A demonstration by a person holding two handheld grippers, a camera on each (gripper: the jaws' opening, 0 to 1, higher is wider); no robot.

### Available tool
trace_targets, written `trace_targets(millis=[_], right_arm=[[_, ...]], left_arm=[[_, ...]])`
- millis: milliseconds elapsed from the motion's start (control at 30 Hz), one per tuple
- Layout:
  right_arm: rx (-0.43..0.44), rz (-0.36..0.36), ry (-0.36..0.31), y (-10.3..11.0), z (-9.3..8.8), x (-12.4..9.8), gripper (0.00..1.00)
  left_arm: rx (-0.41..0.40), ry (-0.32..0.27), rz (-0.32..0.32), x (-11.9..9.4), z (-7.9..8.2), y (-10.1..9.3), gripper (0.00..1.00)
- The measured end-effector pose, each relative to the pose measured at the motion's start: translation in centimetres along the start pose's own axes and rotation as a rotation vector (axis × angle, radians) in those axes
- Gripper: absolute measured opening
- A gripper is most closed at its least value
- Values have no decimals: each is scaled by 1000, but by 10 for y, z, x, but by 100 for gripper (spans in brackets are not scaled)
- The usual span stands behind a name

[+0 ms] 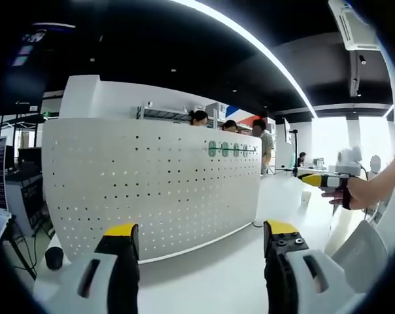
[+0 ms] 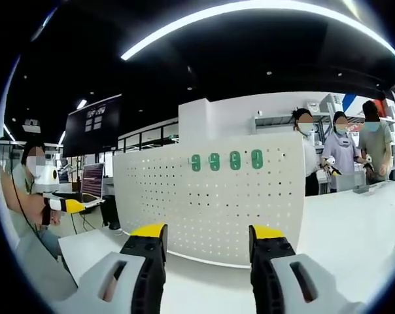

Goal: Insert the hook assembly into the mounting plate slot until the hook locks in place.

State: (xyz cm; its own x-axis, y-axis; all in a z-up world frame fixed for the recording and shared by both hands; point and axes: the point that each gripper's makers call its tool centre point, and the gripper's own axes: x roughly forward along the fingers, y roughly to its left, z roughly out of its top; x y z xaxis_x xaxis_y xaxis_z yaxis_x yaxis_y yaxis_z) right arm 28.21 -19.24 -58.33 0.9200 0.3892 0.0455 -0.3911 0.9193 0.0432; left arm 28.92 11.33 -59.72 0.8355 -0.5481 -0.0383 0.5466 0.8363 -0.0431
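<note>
On white table (image 2: pixel 354 229), pegboard (image 2: pixel 223 203) w/ green hooks (image 2: pixel 225 161), both hand-held grippers (image 1: pixel 203 239) (image 2: pixel 207 241) spread, no legible text.

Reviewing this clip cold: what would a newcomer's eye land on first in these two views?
A big white perforated panel stands upright on the white table, a row of four green hooks near its top edge. Both pairs of tongs, the left tongs and right tongs, are open and empty before it. People stand behind the panel.

pegboard plate (image 2: pixel 210 203) | white, upright on table | four green hooks (image 2: pixel 225 160) along top
</note>
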Motion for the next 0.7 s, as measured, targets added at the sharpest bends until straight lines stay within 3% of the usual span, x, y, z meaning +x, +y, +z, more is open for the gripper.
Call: trace_targets(millis=[300,700], right_arm=[[33,8,-6,9,-11,-19,51],[62,14,3,21,-26,-25,52]], left_arm=[[-14,1,24,-22,-12,2,84],[-32,2,56,-38,-23,7,88]])
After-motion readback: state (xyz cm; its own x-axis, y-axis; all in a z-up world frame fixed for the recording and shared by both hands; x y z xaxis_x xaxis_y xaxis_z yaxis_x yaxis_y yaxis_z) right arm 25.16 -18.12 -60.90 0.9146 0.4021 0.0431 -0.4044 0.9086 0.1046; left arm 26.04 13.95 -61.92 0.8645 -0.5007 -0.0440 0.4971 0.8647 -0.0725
